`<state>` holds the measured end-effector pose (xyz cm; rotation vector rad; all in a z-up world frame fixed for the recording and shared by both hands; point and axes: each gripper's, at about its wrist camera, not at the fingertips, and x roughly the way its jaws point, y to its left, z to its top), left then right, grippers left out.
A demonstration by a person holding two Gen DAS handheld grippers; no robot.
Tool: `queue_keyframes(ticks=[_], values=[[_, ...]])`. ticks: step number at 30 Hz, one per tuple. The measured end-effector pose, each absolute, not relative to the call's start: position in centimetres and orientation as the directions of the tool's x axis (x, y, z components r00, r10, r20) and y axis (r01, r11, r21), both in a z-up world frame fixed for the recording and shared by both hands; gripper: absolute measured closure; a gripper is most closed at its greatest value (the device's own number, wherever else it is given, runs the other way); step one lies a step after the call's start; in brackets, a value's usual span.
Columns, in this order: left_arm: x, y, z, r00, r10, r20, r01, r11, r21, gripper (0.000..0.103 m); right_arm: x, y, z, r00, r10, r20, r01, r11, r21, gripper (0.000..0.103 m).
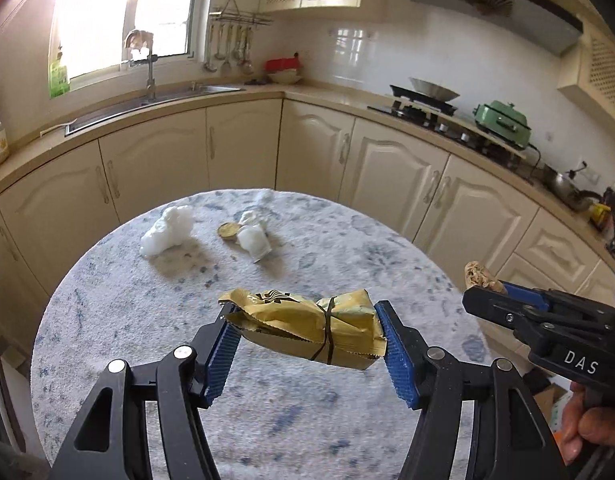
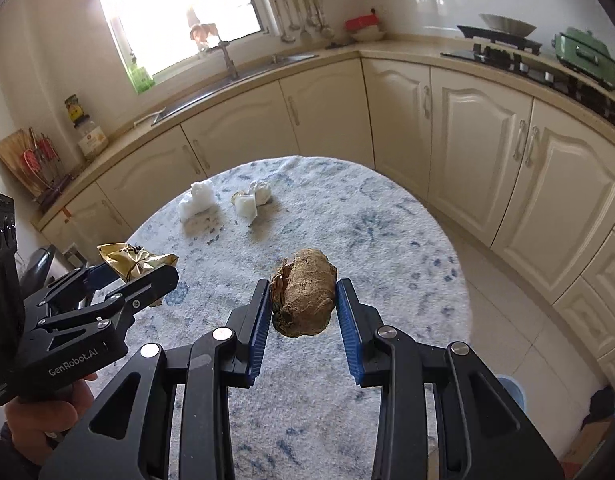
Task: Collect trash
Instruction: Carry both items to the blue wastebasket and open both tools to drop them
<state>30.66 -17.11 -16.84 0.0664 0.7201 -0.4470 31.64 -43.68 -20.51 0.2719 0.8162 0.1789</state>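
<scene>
I hold both finds clear of the desk [image 1: 107,300] for binning: left tool [image 1: 307,334] clamped endwise on the yellow wrapper [image 1: 307,324], right tool [image 2: 303,300] clamped on the brown lump [image 2: 303,296].

A home kitchen: cream cabinets [image 1: 243,148] run under a counter with a sink [image 1: 155,98] below the window at upper left, ladles on a rail [image 1: 231,46], and a gas hob [image 1: 423,108] at right.
</scene>
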Motion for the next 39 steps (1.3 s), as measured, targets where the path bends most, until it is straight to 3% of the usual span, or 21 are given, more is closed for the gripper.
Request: queue_keyframes(ticks=[10, 18, 27, 39], values=[[26.8, -23.9, -14.8, 0.625, -0.475, -0.62, 0.543, 0.834, -0.092, 0.042, 25.8, -51.4, -18.3, 0.748, 0.182, -0.639, 0.062, 0.939, 0.34, 0.07], [25.4, -31.6, -15.4, 0.538, -0.554, -0.635, 0.652, 0.751, -0.103, 0.042, 21.0, -59.7, -19.0, 0.756, 0.046, -0.653, 0.237, 0.91, 0.339, 0.07], [25.3, -43.0, -19.4, 0.373, -0.596, -0.711, 0.763, 0.633, -0.13, 0.042, 16.4, -68.6, -24.3, 0.669, -0.074, -0.74, 0.448, 0.834, 0.322, 0.07], [28.1, -55.3, -26.9, 0.177, -0.562, -0.808, 0.812, 0.547, -0.203, 0.042, 14.7, -75.3, -32.5, 0.544, -0.068, -0.836, 0.588, 0.742, 0.323, 0.07]])
